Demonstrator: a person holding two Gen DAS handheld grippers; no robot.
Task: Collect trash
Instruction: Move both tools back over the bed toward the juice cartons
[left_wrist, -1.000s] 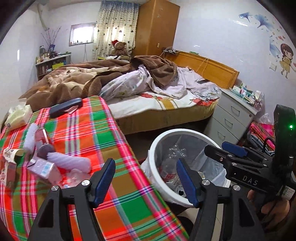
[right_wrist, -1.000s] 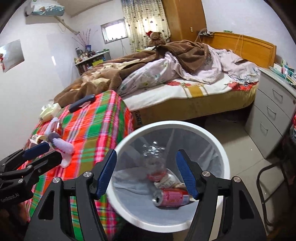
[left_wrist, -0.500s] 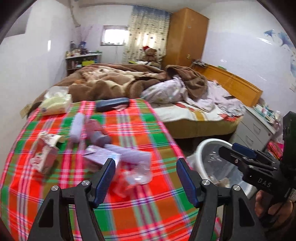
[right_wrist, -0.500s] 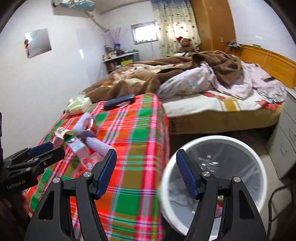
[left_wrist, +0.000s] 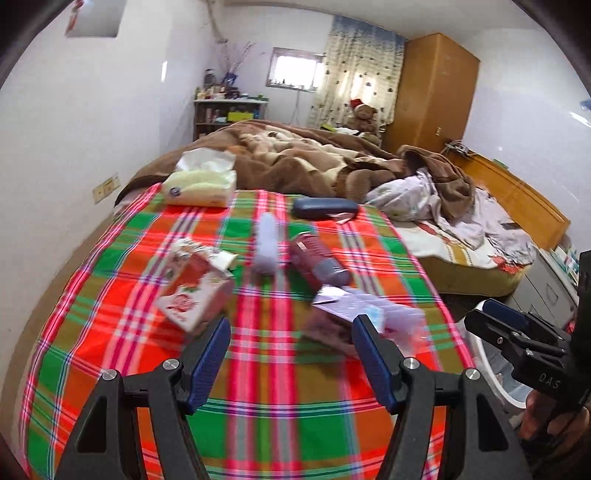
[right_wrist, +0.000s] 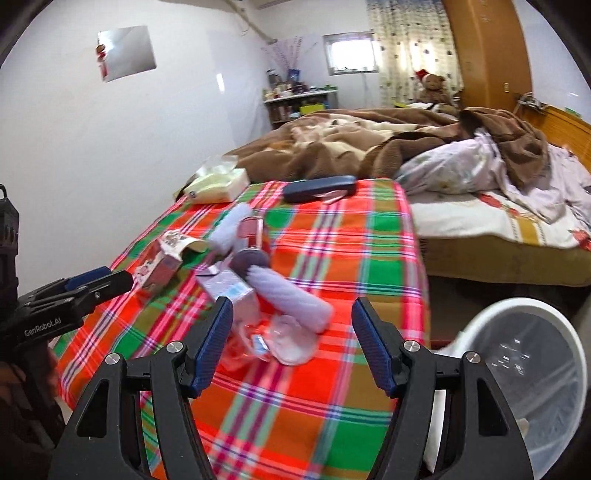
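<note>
Right wrist view, purple bottle (right_wrist: 248, 246) lying flat, cap toward gripper (right_wrist: 291, 332)

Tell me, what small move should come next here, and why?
Probably lower the right hand-held gripper onto the crumpled clear plastic lying just ahead between its open fingers. It holds nothing, the litter still sits on the plaid tablecloth, and the white bin stands close to its right.
</note>
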